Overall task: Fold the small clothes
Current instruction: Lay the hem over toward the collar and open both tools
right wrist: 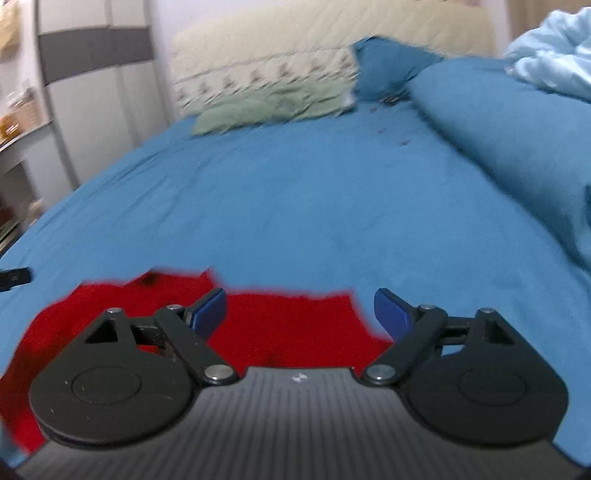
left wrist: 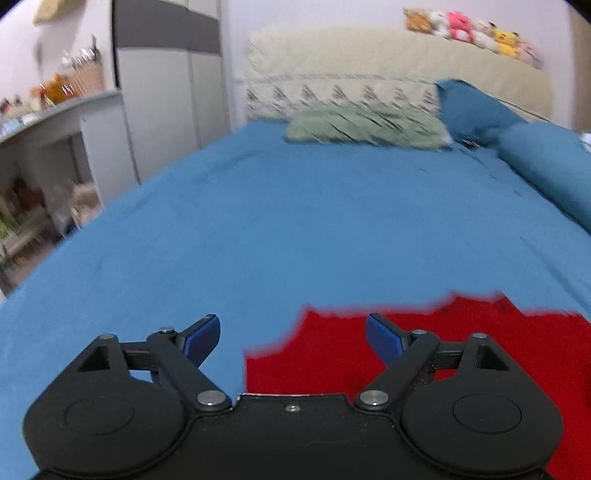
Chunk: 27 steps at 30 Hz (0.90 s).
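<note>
A small red garment [left wrist: 461,339] lies flat on the blue bedsheet [left wrist: 277,221], at the lower right of the left wrist view. My left gripper [left wrist: 293,338] hovers over its left edge, jaws wide apart, with nothing pinched between the blue pads. In the right wrist view the same red garment [right wrist: 288,325] fills the lower left on the bedsheet [right wrist: 314,206]. My right gripper [right wrist: 300,312] stands over the garment's right edge, open, with cloth below the gap but none gripped.
A green pillow [left wrist: 365,127] and a blue pillow [left wrist: 476,110] lie at the cream headboard [left wrist: 388,62], with plush toys [left wrist: 476,31] on top. A rolled blue duvet [right wrist: 517,140] runs along the right. A wardrobe [left wrist: 162,92] and shelf stand left of the bed.
</note>
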Each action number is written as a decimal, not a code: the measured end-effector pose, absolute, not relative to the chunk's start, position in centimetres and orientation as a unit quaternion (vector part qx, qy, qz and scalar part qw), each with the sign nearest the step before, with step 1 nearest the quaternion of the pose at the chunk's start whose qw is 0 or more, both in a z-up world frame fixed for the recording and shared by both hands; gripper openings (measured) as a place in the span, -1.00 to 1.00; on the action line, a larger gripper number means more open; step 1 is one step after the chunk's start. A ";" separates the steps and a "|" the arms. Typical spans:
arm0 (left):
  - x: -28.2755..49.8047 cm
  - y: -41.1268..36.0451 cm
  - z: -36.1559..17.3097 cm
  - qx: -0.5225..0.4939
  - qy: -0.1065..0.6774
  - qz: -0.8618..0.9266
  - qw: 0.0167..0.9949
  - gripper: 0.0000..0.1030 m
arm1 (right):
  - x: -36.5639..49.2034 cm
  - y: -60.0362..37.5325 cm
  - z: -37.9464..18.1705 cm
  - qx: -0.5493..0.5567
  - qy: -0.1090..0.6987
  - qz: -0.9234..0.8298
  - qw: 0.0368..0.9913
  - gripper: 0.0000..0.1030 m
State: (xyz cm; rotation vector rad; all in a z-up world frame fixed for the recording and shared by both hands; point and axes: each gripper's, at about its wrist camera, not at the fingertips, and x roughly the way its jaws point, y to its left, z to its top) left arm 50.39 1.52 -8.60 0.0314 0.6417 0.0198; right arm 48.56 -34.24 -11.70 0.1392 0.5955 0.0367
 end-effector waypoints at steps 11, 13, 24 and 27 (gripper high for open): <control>46.0 0.8 -14.9 0.056 0.419 -0.028 0.906 0.75 | 46.2 -34.3 -18.4 0.113 0.391 -0.027 0.913 0.98; 45.8 0.4 -14.3 0.064 0.424 -0.028 0.903 0.74 | 46.5 -33.6 -18.1 0.081 0.402 -0.024 0.912 0.98; 43.3 -5.3 -7.6 0.090 0.409 -0.087 0.904 0.86 | 41.6 -36.1 -11.1 0.058 0.383 -0.014 0.922 0.95; 43.0 -7.4 -8.2 0.097 0.423 -0.095 0.896 0.86 | 40.5 -36.3 -12.0 0.036 0.397 -0.022 0.917 0.94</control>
